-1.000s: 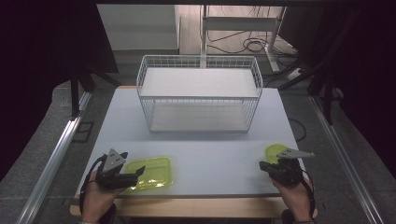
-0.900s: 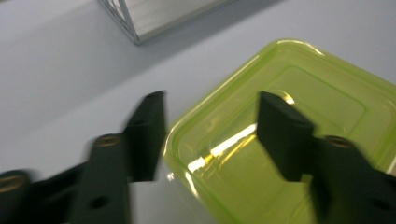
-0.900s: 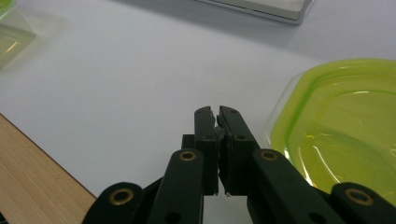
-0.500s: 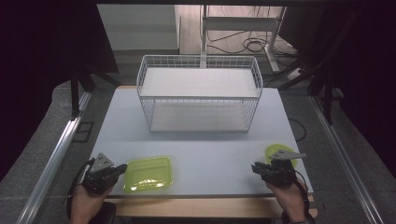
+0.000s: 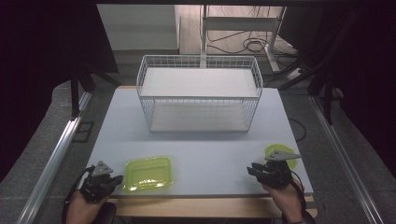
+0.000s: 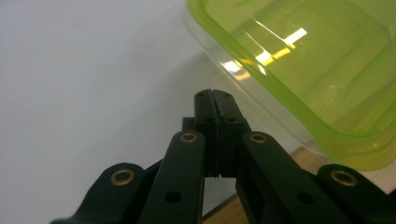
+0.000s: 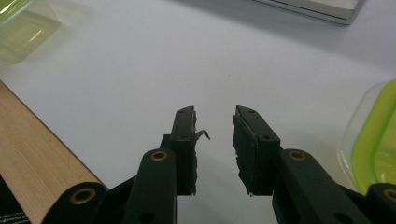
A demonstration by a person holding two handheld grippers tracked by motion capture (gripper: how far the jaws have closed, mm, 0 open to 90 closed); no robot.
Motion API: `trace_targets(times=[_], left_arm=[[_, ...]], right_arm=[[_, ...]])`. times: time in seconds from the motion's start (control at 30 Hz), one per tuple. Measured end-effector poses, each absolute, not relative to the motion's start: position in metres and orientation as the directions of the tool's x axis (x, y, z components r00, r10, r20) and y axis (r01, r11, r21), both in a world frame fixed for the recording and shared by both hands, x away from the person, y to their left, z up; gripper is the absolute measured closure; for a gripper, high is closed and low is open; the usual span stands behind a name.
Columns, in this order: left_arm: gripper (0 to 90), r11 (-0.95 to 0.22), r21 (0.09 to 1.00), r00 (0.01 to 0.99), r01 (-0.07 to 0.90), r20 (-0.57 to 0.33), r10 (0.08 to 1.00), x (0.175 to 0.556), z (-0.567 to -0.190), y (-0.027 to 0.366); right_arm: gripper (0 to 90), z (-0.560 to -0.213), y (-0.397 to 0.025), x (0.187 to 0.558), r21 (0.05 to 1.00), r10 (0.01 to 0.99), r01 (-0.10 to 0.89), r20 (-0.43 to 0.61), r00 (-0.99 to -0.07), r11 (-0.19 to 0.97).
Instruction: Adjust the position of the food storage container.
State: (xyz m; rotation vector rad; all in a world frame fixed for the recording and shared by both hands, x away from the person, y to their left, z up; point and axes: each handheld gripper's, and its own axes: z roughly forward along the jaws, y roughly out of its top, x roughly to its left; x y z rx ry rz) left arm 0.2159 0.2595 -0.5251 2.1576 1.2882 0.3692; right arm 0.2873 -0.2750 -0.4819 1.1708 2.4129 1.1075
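Note:
A translucent green rectangular container (image 5: 148, 173) lies near the table's front left; in the left gripper view its corner (image 6: 299, 70) rises just right of my jaws. My left gripper (image 5: 115, 179) (image 6: 214, 94) sits at the front left edge, shut with nothing between its jaws, just left of the container. A round green lid (image 5: 278, 151) (image 7: 376, 140) lies at the front right. My right gripper (image 5: 252, 169) (image 7: 214, 114) rests beside it, to its left, open and holding nothing.
A white wire basket (image 5: 200, 95) with a flat shelf stands at the back middle of the grey table (image 5: 210, 149). A wooden strip (image 5: 205, 205) (image 7: 32, 149) runs along the front edge. Metal rails and cables lie on the floor around.
Both hands have drawn back toward the front edge. The left gripper has moved left off the container and now sits beside it. The right gripper has shifted slightly left of the lid.

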Motion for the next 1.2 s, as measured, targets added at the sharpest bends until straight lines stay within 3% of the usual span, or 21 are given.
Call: trace_targets(times=[1.2], left_arm=[[89.5,-0.538,0.641,0.721,0.548,-0.035,0.692,0.258,-0.525,0.163]], right_arm=[[64.3,-0.489,-0.263,0.29,0.719,0.731,0.573,0.134,-0.669,0.393]])
